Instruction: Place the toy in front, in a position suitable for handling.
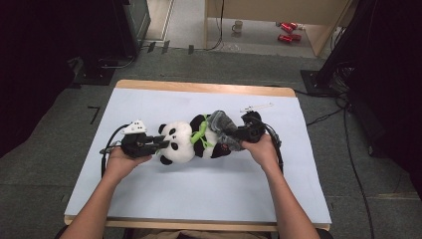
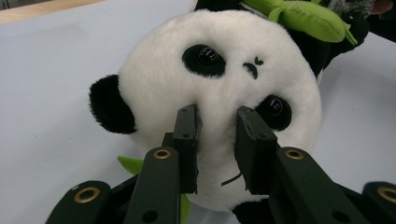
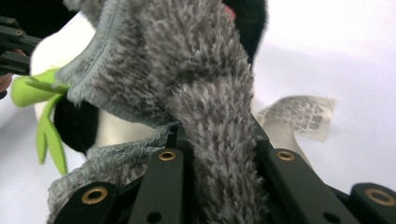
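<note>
A plush panda (image 1: 186,142) lies on its back across the middle of the white table top (image 1: 199,189), head to the left, with a green bamboo sprig (image 1: 200,137) on its chest. My left gripper (image 1: 161,144) is shut on the panda's white head (image 2: 219,84), its jaws pinching the plush between the eyes. A grey fuzzy cloth (image 1: 221,127) lies over the panda's lower body. My right gripper (image 1: 234,137) is shut on that grey cloth (image 3: 205,93), a fold squeezed between its jaws. A white sewn-in label (image 3: 303,116) lies behind.
A thin white strip (image 1: 256,107) lies near the table's far edge. Cables trail from both grippers. On the floor beyond the table stand a mug (image 1: 238,26) and red cans (image 1: 288,30). Dark equipment stands at both sides.
</note>
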`<state>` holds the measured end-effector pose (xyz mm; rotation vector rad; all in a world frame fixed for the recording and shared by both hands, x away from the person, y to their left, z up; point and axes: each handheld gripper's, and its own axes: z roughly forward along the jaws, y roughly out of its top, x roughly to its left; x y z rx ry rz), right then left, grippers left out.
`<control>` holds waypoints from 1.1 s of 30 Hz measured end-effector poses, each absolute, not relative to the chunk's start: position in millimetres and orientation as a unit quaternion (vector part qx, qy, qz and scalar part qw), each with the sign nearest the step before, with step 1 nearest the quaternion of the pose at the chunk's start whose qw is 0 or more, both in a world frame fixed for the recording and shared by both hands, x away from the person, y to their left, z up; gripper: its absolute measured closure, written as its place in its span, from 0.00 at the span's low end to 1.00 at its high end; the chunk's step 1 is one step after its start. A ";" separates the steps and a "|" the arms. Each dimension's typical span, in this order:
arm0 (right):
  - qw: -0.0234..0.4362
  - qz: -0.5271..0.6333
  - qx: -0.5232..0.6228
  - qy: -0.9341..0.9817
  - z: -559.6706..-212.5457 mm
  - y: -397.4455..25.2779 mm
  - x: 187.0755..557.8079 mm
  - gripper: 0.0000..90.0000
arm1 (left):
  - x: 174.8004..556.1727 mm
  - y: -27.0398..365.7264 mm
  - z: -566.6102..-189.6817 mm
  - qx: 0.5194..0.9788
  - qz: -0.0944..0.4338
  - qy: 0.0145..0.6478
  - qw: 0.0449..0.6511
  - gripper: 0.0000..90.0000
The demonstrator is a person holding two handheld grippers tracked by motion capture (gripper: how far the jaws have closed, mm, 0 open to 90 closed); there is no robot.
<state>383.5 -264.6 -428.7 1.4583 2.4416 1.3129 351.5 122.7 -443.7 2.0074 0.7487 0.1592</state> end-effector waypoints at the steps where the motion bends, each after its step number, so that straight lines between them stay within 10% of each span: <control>1: 0.002 0.418 0.470 0.778 -430.1 -266.0 383.7 0.84 | 351.6 122.7 -443.7 0.821 0.065 0.307 0.476 0.79; 12: 0.006 0.360 0.533 0.766 -445.2 -291.2 391.6 0.85 | 353.0 126.0 -445.4 0.820 0.062 0.314 0.474 0.79; 33: 0.052 0.441 0.456 0.772 -372.4 -256.8 372.3 0.85 | 353.1 124.8 -446.0 0.819 0.065 0.316 0.476 0.80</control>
